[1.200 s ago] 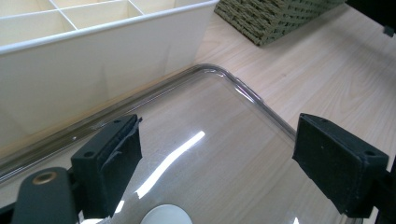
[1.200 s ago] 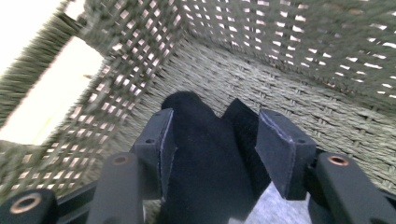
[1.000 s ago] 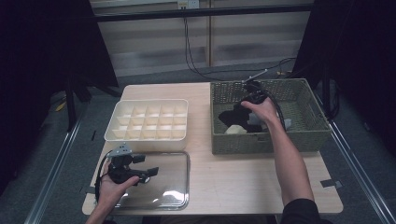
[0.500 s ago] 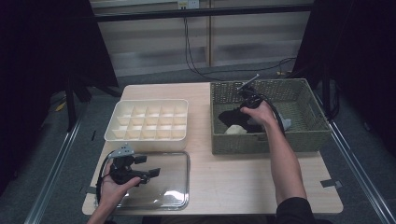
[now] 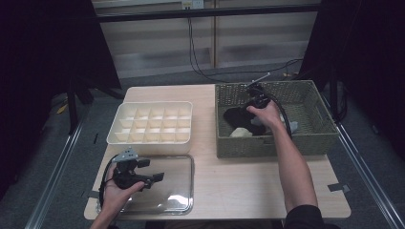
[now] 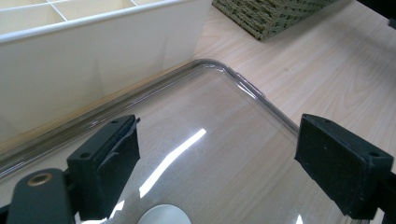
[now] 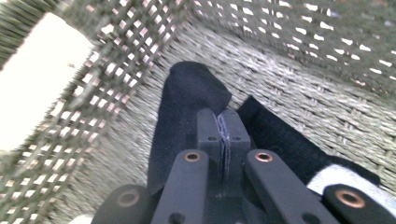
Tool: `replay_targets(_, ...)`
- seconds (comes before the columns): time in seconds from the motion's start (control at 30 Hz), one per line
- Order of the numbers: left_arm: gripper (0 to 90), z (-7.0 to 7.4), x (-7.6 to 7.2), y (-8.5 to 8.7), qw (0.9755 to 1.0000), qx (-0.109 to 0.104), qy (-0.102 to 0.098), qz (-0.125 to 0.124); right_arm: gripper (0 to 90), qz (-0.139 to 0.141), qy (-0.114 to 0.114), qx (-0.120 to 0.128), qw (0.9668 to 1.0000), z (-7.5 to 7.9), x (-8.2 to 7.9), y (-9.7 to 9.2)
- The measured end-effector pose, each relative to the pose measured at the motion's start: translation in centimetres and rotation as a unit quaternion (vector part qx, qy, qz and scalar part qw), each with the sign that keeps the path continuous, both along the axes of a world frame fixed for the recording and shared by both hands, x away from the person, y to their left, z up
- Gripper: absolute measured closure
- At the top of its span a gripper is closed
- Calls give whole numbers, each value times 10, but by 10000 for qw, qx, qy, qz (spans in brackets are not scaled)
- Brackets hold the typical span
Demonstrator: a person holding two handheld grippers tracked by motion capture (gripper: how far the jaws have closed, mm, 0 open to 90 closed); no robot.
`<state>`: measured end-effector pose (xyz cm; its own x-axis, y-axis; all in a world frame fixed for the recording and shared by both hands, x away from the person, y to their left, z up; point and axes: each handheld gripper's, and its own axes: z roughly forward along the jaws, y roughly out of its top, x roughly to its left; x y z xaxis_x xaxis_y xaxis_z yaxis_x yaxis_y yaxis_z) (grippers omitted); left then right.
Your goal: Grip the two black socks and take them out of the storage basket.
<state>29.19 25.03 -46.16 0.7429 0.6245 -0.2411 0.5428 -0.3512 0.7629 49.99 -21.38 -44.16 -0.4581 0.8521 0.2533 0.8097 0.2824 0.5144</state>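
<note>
Right gripper (image 7: 223,122): jaws have just been closing and are now sitting pressed together at centre frame, seemingly pinching a fold of the black sock (image 7: 189,109) between the pads.
Black sock (image 5: 237,117): lying inside the wicker basket (image 5: 319,137) at right of centre in the high view, beside a pale sock (image 5: 240,132).
Meaning: the grab is looking made; lifting out toward the divided white tray (image 5: 152,123) is likely coming next.
Left gripper (image 6: 219,163): jaws standing wide apart, hovering empty over the clear lid (image 6: 219,112) at lower left of the high view.
</note>
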Motion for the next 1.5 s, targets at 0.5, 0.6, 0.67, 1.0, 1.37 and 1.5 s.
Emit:
replay_targets(0.5, 133, 2, -3, 1, 9999, 64, -96, -6, 892, -103, -623, 892, 9940, 26, -18, -8)
replay_targets(0.6, 133, 3, -4, 0, 9999, 73, -131, -13, 892, -108, -725, 1015, 9921, 34, -24, -9)
replay_targets(0.67, 133, 3, -5, -1, 9998, 126, -159, -28, 892, -127, -793, 1145, 9902, 39, -28, -10)
replay_targets(1.0, 133, 3, -6, -1, 9997, 93, -170, -116, 892, -154, -1179, 1395, 9831, 62, -45, -14)
replay_targets(1.37, 167, 3, -8, -6, 9994, 92, -183, -284, 892, -270, -1436, 1662, 9752, 78, -56, -25)
replay_targets(1.5, 157, 3, -7, -7, 9995, 83, -176, -241, 893, -289, -1485, 1676, 9742, 83, -60, -28)
